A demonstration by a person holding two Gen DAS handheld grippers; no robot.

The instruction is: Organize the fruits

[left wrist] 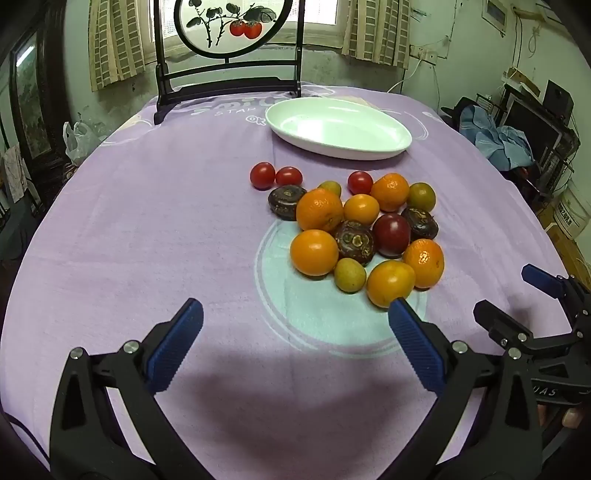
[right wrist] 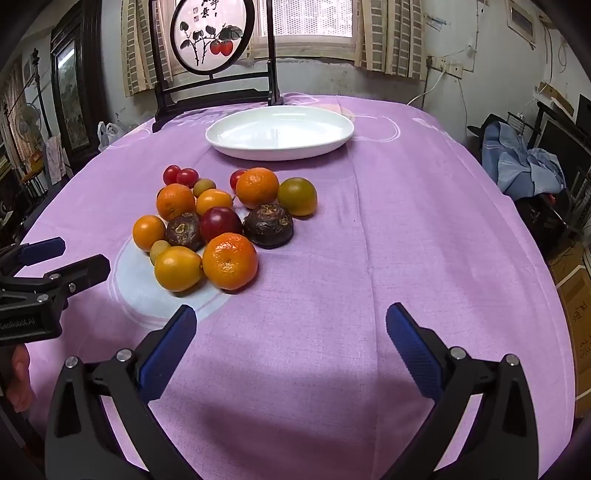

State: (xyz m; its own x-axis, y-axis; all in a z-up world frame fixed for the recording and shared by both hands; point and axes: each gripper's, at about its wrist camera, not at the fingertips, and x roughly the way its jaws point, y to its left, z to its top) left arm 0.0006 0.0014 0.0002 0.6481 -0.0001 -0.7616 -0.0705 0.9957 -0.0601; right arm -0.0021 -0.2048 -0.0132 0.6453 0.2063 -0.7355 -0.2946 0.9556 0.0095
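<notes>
A pile of fruit (left wrist: 354,229) lies on the purple tablecloth: oranges, small orange and greenish fruits, a dark red plum (left wrist: 391,234), dark brown wrinkled fruits and three cherry tomatoes (left wrist: 263,175). The pile also shows in the right wrist view (right wrist: 218,225). An empty white oval plate (left wrist: 338,129) sits beyond it, also in the right wrist view (right wrist: 280,133). My left gripper (left wrist: 293,308) is open and empty, in front of the pile. My right gripper (right wrist: 291,314) is open and empty, to the right of the pile and nearer; it also shows in the left wrist view (left wrist: 511,291).
A dark wooden stand with a round painted screen (right wrist: 212,33) stands at the table's far edge behind the plate. The round table drops off at left and right. Clutter and blue cloth (right wrist: 524,162) lie beyond the right edge.
</notes>
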